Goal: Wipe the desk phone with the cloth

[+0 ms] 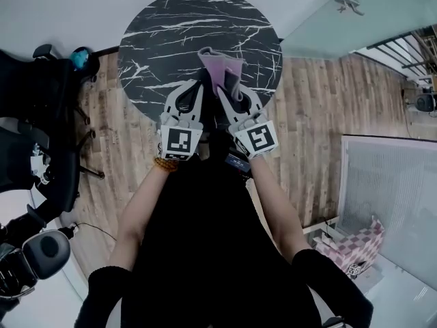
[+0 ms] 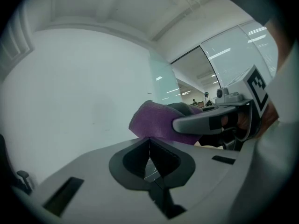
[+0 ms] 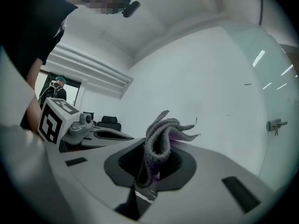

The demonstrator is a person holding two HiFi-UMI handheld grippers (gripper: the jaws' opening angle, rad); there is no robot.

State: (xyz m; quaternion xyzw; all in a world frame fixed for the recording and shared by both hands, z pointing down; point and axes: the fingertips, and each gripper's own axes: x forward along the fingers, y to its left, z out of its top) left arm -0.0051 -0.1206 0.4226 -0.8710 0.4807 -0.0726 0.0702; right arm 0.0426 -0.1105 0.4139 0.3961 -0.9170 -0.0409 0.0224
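Observation:
No desk phone shows in any view. A purple cloth [image 1: 220, 67] sticks up folded from my right gripper [image 1: 230, 86], which is shut on it; in the right gripper view the cloth [image 3: 161, 139] rises from between the jaws of the right gripper [image 3: 156, 166]. My left gripper [image 1: 198, 82] is held close beside it on the left, shut with nothing between its jaws [image 2: 149, 147]. The left gripper view catches the cloth [image 2: 152, 120] bunched just beyond the jaws. Both grippers hover over the near edge of a round black marble table [image 1: 171, 26].
A black office chair [image 1: 41, 115] stands on the wood floor at the left. A glass wall with a handle [image 1: 348, 4] lies at the far right. A checkered box [image 1: 358, 251] sits at the lower right. White walls fill both gripper views.

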